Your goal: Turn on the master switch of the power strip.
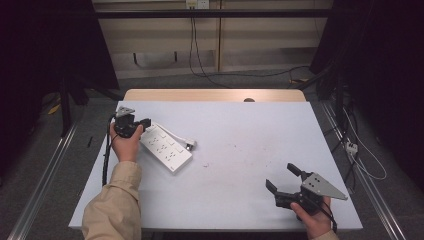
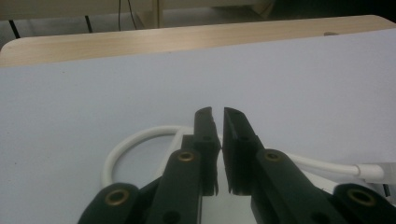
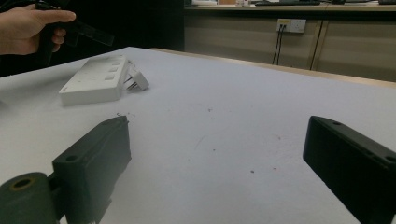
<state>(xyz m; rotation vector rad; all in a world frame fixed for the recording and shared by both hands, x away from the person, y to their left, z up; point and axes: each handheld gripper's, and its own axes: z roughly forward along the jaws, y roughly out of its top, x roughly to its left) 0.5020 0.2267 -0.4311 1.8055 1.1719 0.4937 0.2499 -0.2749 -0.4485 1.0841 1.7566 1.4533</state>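
A white power strip (image 1: 165,147) lies slanted on the left part of the pale table (image 1: 250,125), with its white plug (image 1: 190,145) beside it. My left gripper (image 1: 146,123) hovers at the strip's far left end. In the left gripper view its jaws (image 2: 218,112) stand almost together with a thin slit between them. The strip's white cable (image 2: 121,149) loops under and behind them; I cannot tell whether it is pinched. My right gripper (image 1: 281,176) rests near the front right edge, wide open (image 3: 217,135) and holding nothing. It faces the strip (image 3: 95,79) and plug (image 3: 137,80).
A wooden tabletop strip (image 1: 215,95) runs along the far edge. A wall socket (image 1: 196,4) with hanging black cables sits behind the table. More cables and a small white adapter (image 1: 351,146) lie on the floor to the right. Small specks mark the table's middle (image 1: 235,147).
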